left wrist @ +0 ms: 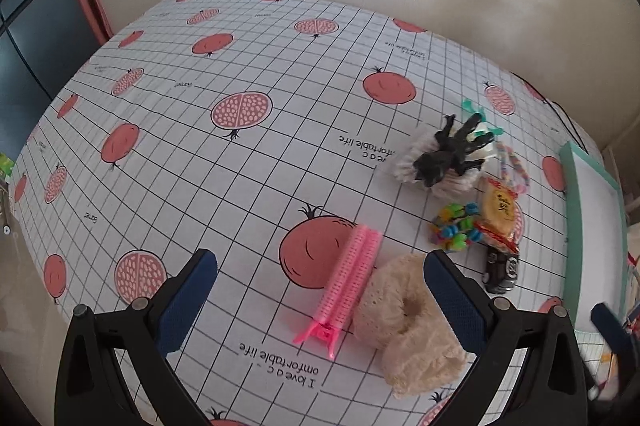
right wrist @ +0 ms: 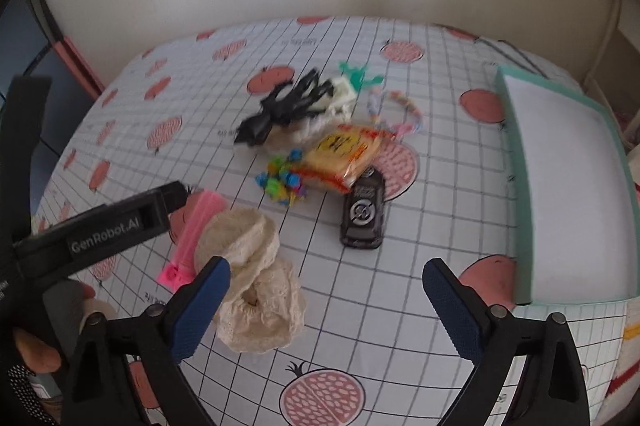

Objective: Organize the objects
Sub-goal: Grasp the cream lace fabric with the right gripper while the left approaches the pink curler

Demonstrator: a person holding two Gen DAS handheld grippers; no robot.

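Below, we see both grippers over a table (left wrist: 240, 74) covered with a grid cloth printed with pomegranates. Our left gripper (left wrist: 320, 290) is released, its blue pads spread wide; between them, on the cloth, lie a pink clip (left wrist: 348, 274) and a cream scrunchie (left wrist: 408, 314), the clip touching the scrunchie's left side. Neither pad touches either thing, as far as the left view shows.

Our right gripper (right wrist: 326, 302) is likewise released, and nothing sits in its jaws. Its left pad stands in front of the scrunchie (right wrist: 256, 278) (whether it touches we cannot tell), and bare cloth lies between the pads. In the right view the clip (right wrist: 196, 230) shows partly behind the left gripper's black body, which enters from the left.

Farther off, to the right of the clip, the remaining things form a loose heap:
- a black toy car (right wrist: 364, 214), nearest to us, its far end touching a yellow snack packet (right wrist: 344, 154);
- a cluster of bright beads (right wrist: 282, 182) just left of the packet;
- a black claw clip (right wrist: 284, 110) resting on a white fringed item (left wrist: 424, 166);
- a green piece (right wrist: 356, 72) and a pastel braided loop (right wrist: 396, 110) at the far side.

A mint-rimmed white tray (right wrist: 520, 162) stands at the right, apart from the heap.
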